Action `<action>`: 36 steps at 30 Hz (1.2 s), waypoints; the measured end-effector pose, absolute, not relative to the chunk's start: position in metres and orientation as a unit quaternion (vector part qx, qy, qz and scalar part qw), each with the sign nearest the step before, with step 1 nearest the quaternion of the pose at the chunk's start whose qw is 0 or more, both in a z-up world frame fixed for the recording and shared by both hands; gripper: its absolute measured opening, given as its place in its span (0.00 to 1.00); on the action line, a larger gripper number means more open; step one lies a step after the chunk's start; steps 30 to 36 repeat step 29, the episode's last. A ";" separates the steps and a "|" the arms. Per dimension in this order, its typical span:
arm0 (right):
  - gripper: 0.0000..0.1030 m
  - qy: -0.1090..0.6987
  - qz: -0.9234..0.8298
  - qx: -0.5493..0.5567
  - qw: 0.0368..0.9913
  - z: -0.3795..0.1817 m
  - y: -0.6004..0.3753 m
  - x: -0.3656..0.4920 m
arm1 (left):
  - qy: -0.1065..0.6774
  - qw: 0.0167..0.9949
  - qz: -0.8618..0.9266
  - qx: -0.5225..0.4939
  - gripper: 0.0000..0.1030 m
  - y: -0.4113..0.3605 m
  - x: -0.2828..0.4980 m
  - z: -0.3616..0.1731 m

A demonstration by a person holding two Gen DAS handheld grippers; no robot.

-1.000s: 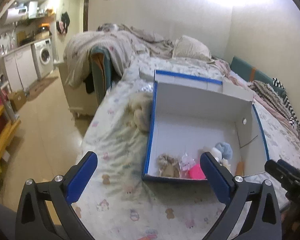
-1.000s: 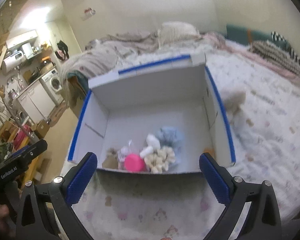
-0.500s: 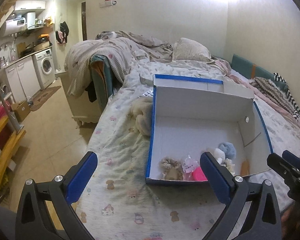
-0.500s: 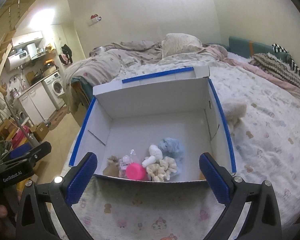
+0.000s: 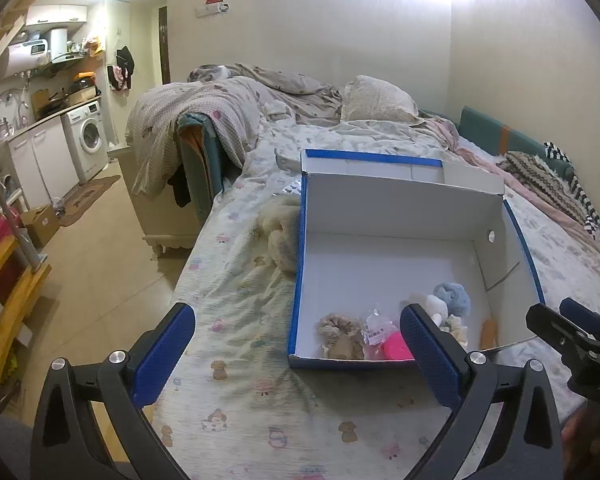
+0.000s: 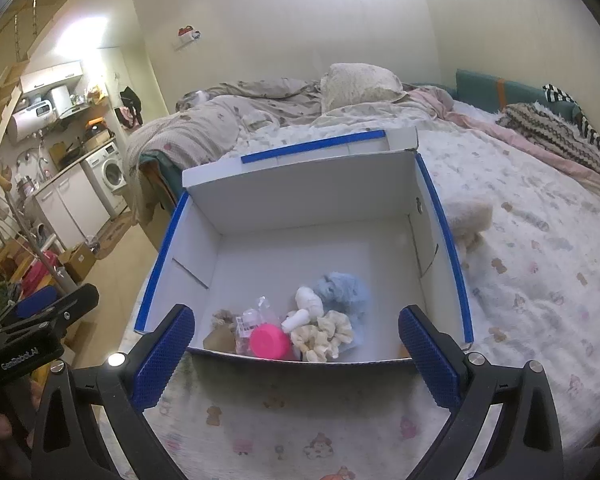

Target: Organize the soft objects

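Observation:
A white cardboard box with blue-taped edges (image 5: 396, 208) (image 6: 300, 196) sits open on the bed. Near its front wall lie a blue fluffy piece (image 6: 342, 290), a cream scrunchie (image 6: 322, 334), a white soft toy (image 6: 306, 306), a pink round thing (image 6: 269, 341), a clear packet (image 6: 254, 316) and a tan scrunchie (image 5: 338, 330). A cream plush (image 5: 280, 236) (image 6: 466, 220) lies on the sheet outside the box. My left gripper (image 5: 296, 354) is open and empty, short of the box's front left corner. My right gripper (image 6: 296, 354) is open and empty, at the box's front wall.
The bed sheet (image 5: 236, 304) has a cartoon print. A rumpled duvet (image 5: 204, 108) and a pillow (image 5: 376, 100) lie at the far end. Folded blankets (image 6: 552, 128) are along the right wall. Floor (image 5: 88, 248) and a washing machine (image 5: 86, 138) are to the left.
Both grippers have pulled back and risen a little from the box, so more of the room shows. The things in the box have not moved.

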State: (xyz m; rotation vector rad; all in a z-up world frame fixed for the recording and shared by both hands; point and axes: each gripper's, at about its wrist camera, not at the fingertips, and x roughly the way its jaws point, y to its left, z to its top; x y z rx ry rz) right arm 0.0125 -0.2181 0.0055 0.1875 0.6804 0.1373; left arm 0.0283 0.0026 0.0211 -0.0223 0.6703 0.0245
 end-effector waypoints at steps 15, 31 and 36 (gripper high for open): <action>1.00 0.334 0.063 0.092 0.936 0.004 -0.219 0.015 | 0.332 0.943 0.008 -0.008 0.99 -0.001 0.029 0.020; 1.00 0.333 0.061 0.094 0.936 0.003 -0.223 0.015 | 0.332 0.943 0.007 -0.007 0.99 -0.002 0.028 0.018; 1.00 0.333 0.061 0.094 0.936 0.003 -0.223 0.015 | 0.332 0.943 0.007 -0.007 0.99 -0.002 0.028 0.018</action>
